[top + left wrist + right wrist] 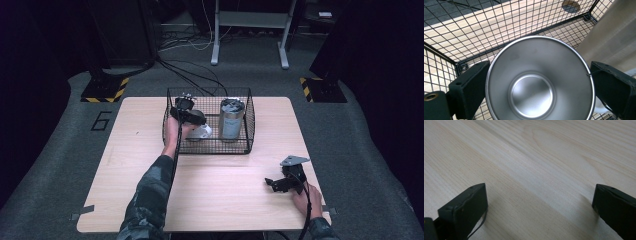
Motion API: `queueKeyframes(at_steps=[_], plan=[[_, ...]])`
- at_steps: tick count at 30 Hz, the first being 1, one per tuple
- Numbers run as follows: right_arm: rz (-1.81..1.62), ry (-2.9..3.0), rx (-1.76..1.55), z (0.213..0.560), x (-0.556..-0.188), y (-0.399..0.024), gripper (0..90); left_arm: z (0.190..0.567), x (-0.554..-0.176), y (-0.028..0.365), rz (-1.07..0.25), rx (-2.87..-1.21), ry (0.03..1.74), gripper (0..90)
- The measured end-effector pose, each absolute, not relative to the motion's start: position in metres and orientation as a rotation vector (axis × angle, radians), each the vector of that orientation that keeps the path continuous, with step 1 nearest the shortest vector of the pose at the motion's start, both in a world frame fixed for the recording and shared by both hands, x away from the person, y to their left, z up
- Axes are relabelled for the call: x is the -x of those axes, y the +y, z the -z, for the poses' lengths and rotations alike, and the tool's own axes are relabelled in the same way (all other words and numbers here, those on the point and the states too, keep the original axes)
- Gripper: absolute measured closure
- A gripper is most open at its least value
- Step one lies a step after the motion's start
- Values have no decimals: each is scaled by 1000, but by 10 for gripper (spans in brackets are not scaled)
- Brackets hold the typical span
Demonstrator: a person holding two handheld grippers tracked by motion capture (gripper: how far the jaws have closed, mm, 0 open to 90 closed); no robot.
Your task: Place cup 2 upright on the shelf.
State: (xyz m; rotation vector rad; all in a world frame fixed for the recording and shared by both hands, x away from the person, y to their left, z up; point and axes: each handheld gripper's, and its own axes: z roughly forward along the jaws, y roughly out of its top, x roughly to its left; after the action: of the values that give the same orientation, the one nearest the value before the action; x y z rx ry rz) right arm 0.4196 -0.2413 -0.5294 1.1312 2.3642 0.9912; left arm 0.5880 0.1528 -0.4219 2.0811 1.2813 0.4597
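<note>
Straddling steel cup (pixel 539 82) inside wire basket (pixel 247 131) at table's 12 o'clock, left gripper (pixel 186 111) jaws spread, not yet pinching; lift remaining. Right gripper (pixel 280 184) jaws spread, idle at 4 o'clock.

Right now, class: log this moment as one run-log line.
left gripper: jaws astride steel cup, in wire basket | right gripper: open, empty, over table

High view: up high, looks down on the whole table (pixel 210 200).
Left gripper view: very close, inside the wire basket (pixel 474 30).
Right gripper view: low, close to the table.
Shared: table, basket.
</note>
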Motion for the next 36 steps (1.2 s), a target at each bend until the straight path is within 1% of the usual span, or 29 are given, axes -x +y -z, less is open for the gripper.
queueKeyframes(at_steps=[5, 10, 18, 24, 36], plan=[[-991, 2365, -1126, 529, -420, -241, 0, 421, -587, 153, -472, -2078, 1291, 56], [-991, 2365, -1130, 529, -420, -241, 0, 413, -582, 157, -483, -2046, 1271, 36], [-989, 2365, -1129, 529, -420, -241, 0, 400, -571, 161, -455, -2023, 1220, 11], [-991, 2365, -1130, 529, -420, -241, 0, 388, -559, 160, -419, -2019, 1160, 19], [-991, 2366, -1124, 529, -420, -241, 0, 369, -524, 163, -452, -2038, 1049, 20]])
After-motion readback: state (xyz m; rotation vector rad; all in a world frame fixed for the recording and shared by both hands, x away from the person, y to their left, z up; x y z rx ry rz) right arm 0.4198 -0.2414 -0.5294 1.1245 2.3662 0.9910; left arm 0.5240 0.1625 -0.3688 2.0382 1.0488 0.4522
